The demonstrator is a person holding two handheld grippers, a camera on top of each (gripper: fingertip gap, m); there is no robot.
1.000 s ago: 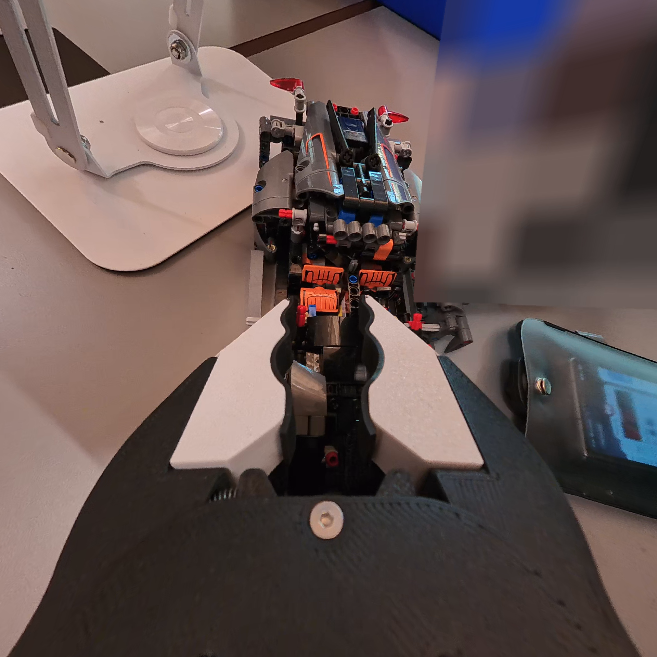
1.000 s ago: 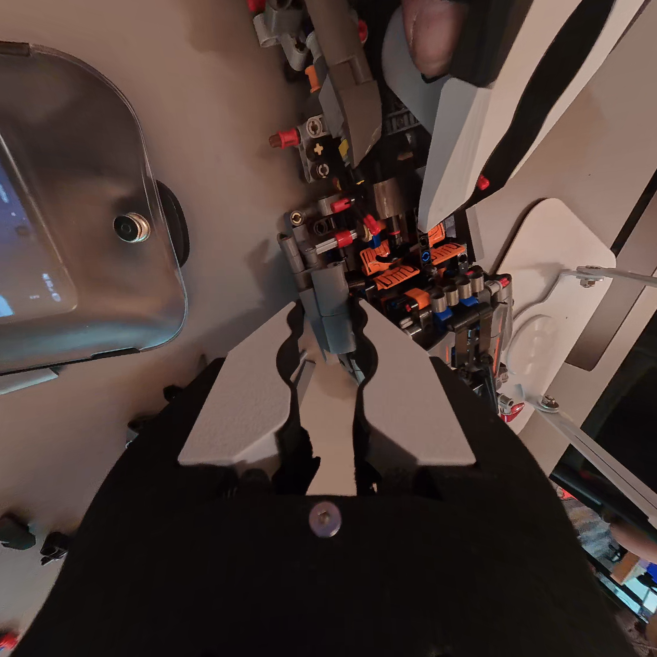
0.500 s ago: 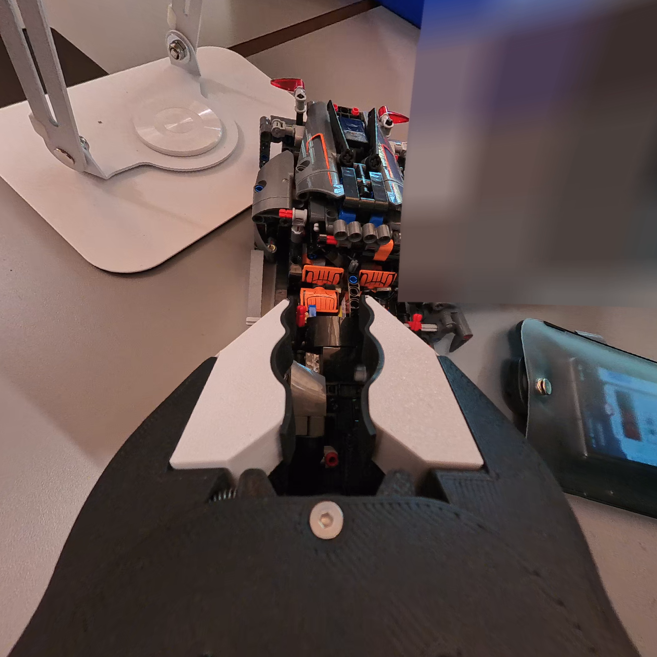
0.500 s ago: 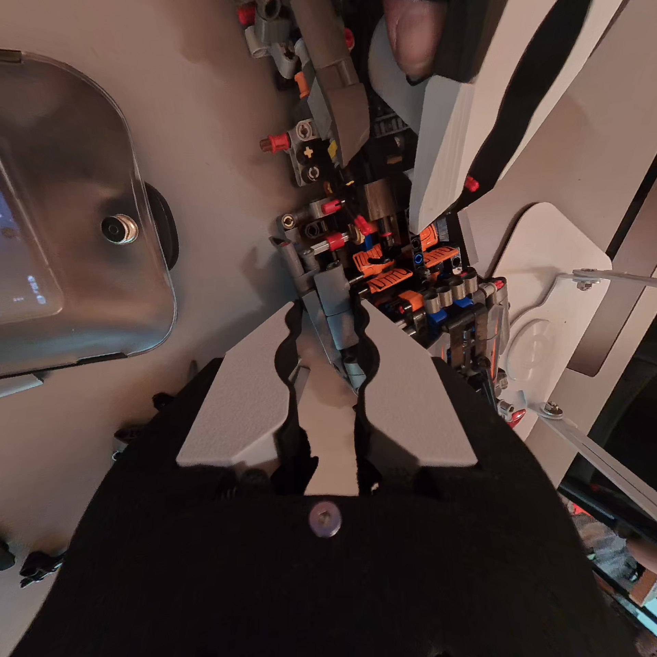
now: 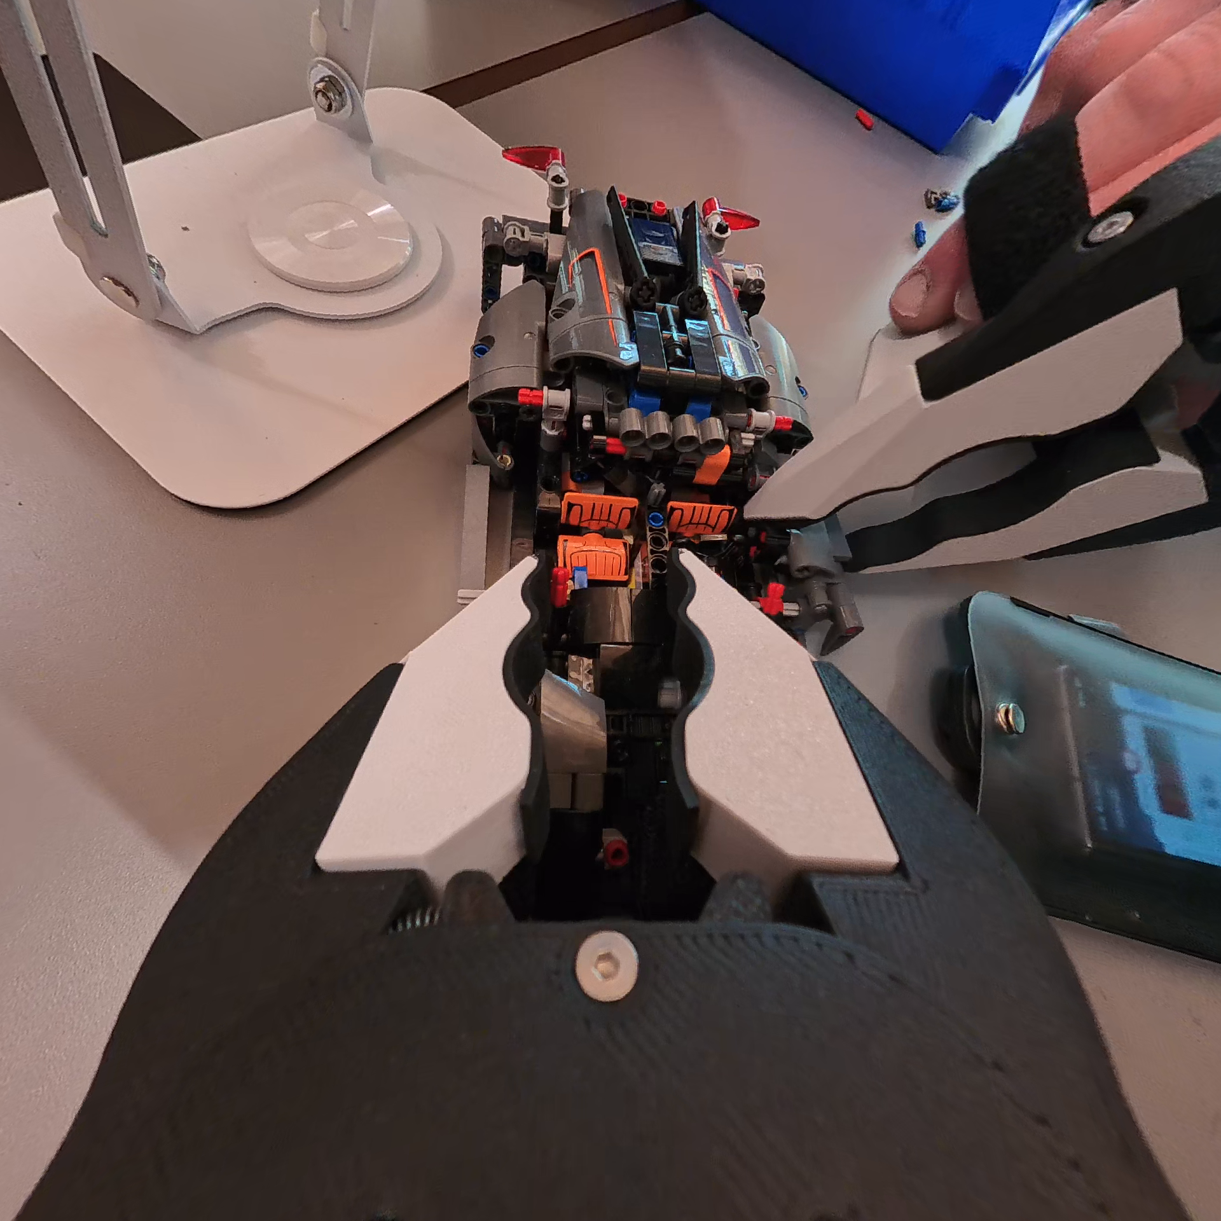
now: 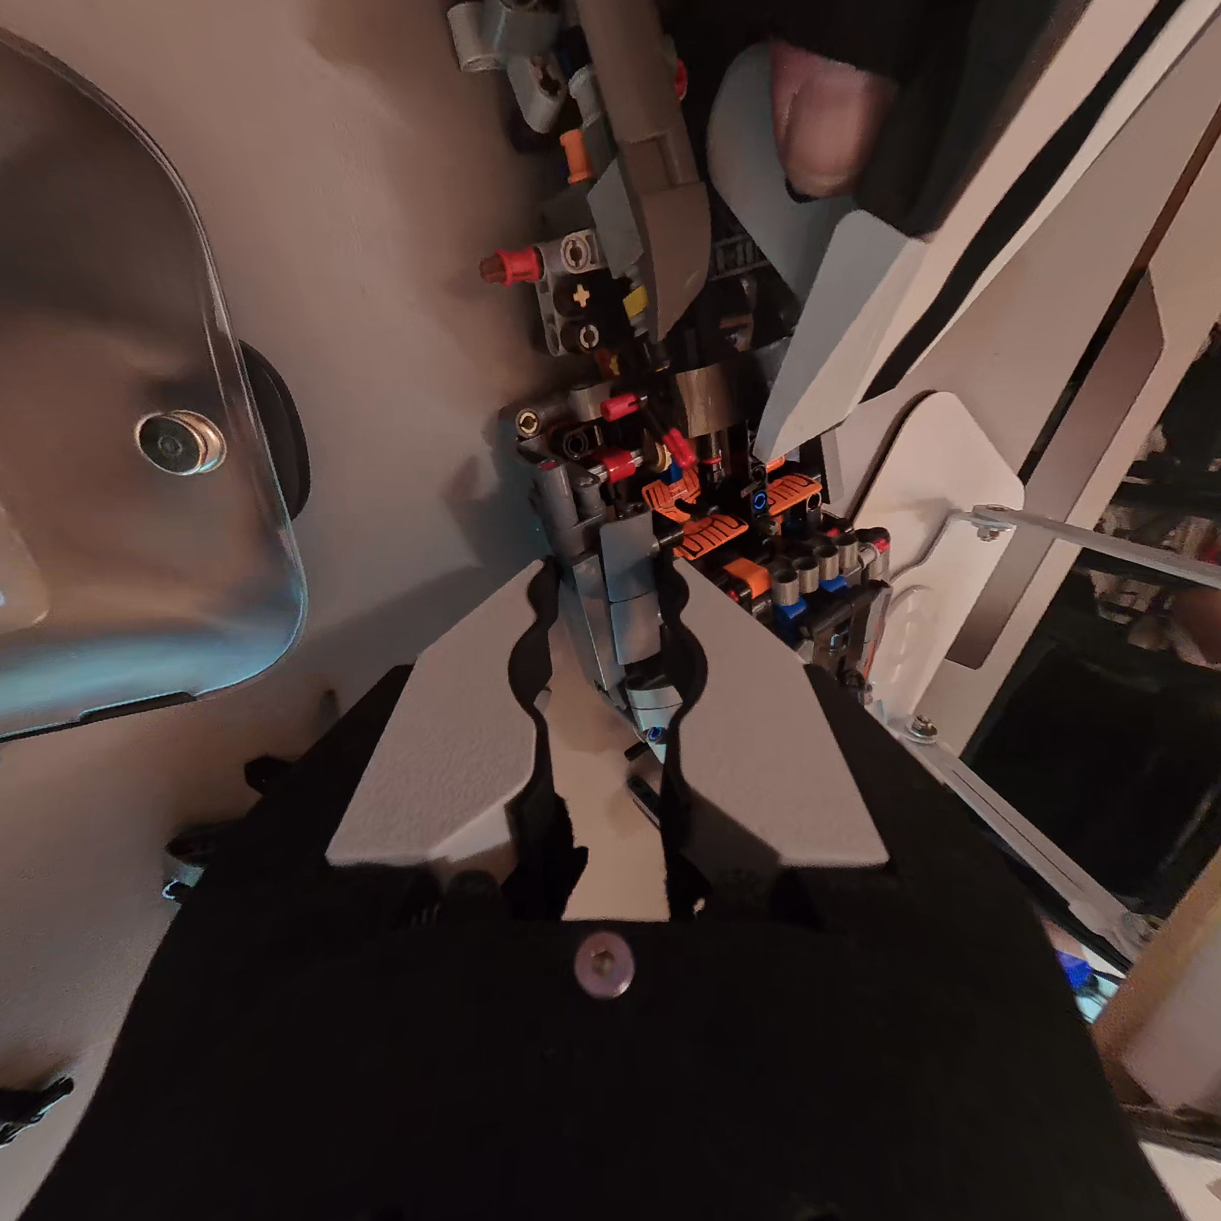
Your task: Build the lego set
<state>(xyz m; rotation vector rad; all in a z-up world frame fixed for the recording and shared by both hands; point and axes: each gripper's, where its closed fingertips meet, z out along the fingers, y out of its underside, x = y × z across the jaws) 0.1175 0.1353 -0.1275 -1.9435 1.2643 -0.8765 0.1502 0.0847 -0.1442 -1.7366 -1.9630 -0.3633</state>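
Note:
A grey, black and orange lego car [image 5: 654, 343] lies on the table, nose toward me in the left wrist view. My left gripper [image 5: 604, 575] is shut on its front end. My right gripper [image 5: 799, 538] comes in from the right at the car's side. In the right wrist view the right gripper [image 6: 618, 575] is partly open, its fingers on either side of a grey side panel [image 6: 628, 594] of the car [image 6: 779, 548]. I cannot see it pressing the panel. A left gripper finger [image 6: 832, 317] shows at the top.
A white stand base [image 5: 231, 370] lies left of the car. A device in a clear case [image 5: 1090, 760] lies on the right, close to the right gripper. A blue box [image 5: 892, 59] and loose small parts [image 5: 938, 198] are at the back right. A hand [image 5: 1123, 132] holds the right gripper.
The right gripper has moved forward along the car's side, so the grey panel lies deeper between its fingers. Its gap looks unchanged. The left gripper and car have not moved.

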